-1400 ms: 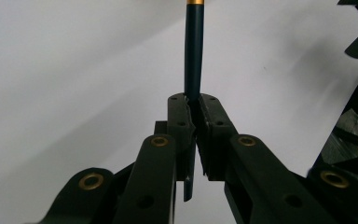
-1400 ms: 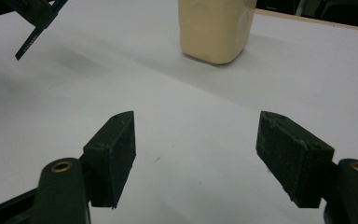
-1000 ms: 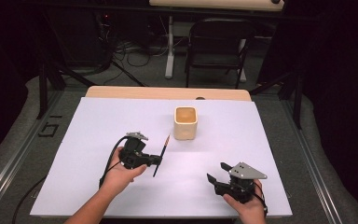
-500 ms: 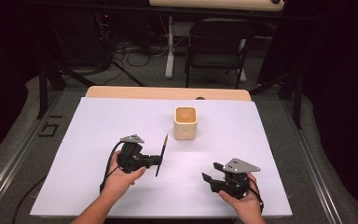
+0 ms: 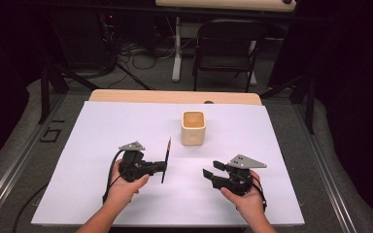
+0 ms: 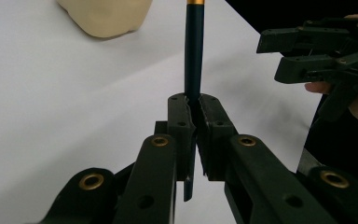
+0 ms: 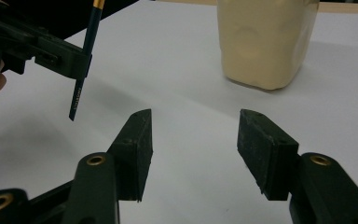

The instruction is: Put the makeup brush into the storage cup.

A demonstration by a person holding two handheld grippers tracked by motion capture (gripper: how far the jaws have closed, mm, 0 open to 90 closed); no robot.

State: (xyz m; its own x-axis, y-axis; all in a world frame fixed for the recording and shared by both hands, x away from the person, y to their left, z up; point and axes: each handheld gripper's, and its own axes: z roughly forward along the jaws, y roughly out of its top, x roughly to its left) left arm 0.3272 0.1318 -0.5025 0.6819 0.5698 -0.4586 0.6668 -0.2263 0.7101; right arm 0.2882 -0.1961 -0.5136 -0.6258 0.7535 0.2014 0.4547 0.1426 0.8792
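White sheeting covers the table [image 5: 102,194], with a strip of bare wood showing along its far edge. Beyond the table stands a black folding chair [image 5: 226,48] on grey carpet, among cables and dark stands.

Cream-coloured cup [image 5: 193,127] — square-sided with rounded corners, upright and open-topped — stands near the middle of the table, towards the far side. It is apart from both grippers; in the right gripper view [image 7: 266,42] it sits ahead and slightly to one side of the open jaws.

Right gripper [image 5: 211,170] is held low over the near right part of the sheet, pointing towards the left gripper and well apart from the cup. Its jaws stand moderately apart with nothing between them; they have just been closing. In the right gripper view [image 7: 193,140] only bare white surface lies in the gap.

Left gripper [image 5: 164,166] is held over the near left-centre of the sheet, jaws pointing towards the right gripper. Its jaws are clamped tight on a pencil.

Pencil [image 5: 166,158] — dark blue-green body with a gold band near its upper end — is gripped at its lower part and stands nearly upright, clear of the table. In the left gripper view [image 6: 193,56] its shaft rises from between the pads, with a short length projecting below. It is in front of the cup, not touching it.
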